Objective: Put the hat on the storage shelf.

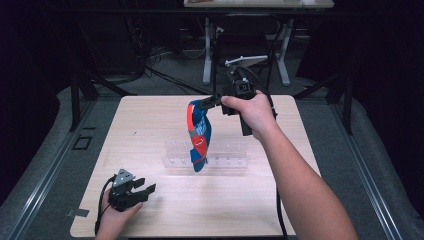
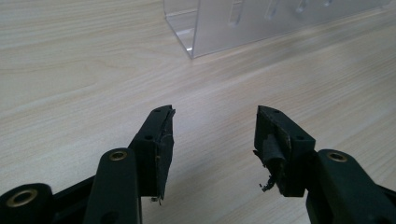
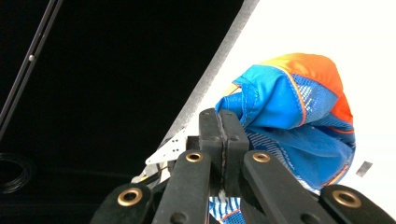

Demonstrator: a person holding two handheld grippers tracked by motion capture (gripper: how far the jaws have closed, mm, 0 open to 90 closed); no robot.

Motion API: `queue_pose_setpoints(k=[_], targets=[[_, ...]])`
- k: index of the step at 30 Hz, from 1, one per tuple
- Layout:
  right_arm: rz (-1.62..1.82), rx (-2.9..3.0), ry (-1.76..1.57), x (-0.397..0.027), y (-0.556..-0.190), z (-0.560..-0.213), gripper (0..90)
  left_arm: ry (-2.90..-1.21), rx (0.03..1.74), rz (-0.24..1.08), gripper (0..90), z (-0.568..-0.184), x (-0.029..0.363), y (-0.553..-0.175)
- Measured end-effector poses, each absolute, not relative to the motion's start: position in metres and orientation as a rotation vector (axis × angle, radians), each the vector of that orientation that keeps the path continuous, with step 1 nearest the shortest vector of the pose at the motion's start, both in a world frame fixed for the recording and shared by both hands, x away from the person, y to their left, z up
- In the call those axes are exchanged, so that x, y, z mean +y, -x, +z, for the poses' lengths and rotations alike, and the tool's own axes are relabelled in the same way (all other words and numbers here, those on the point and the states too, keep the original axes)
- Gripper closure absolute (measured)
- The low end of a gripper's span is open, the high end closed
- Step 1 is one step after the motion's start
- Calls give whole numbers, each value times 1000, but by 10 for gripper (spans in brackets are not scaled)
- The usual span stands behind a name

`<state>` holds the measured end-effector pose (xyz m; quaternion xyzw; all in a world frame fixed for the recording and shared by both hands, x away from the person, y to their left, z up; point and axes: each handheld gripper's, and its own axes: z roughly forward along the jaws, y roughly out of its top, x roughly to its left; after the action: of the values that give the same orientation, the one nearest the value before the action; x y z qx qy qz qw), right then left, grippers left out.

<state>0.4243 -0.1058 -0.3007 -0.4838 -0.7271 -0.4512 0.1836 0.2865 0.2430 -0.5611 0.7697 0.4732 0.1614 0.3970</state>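
We lift a blue-and-orange fabric garment (image 1: 199, 134) clear.
Our right tool (image 1: 214, 100) clenches its top edge so it hangs above the clear plastic rack (image 1: 220, 161); our left tool (image 1: 142, 189) rests released.

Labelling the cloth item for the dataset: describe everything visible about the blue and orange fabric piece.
The fabric piece is blue with orange panels, white markings and thin orange piping; it looks like thin, sporty mesh-like cloth. It hangs crumpled, pinched at its top edge by the shut right claw, held in the air above the table. Its lower end dangles in front of the clear plastic rack; whether it touches it is unclear.
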Motion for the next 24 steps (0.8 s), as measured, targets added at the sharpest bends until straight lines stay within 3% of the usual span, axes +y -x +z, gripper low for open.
queue_pose_setpoints(k=[5, 17, 24], targets=[[-1288, -2050, 1384, -110, -428, -296, 900, -1942, 1136, 385, 497, -552, 227, -285], [-1284, -2049, 1363, -102, -432, -299, 900, -1936, 881, 428, 589, -510, 148, -296], [-1274, -2059, 1341, -100, -430, -300, 900, -1961, 873, 466, 725, -507, 123, -308]])
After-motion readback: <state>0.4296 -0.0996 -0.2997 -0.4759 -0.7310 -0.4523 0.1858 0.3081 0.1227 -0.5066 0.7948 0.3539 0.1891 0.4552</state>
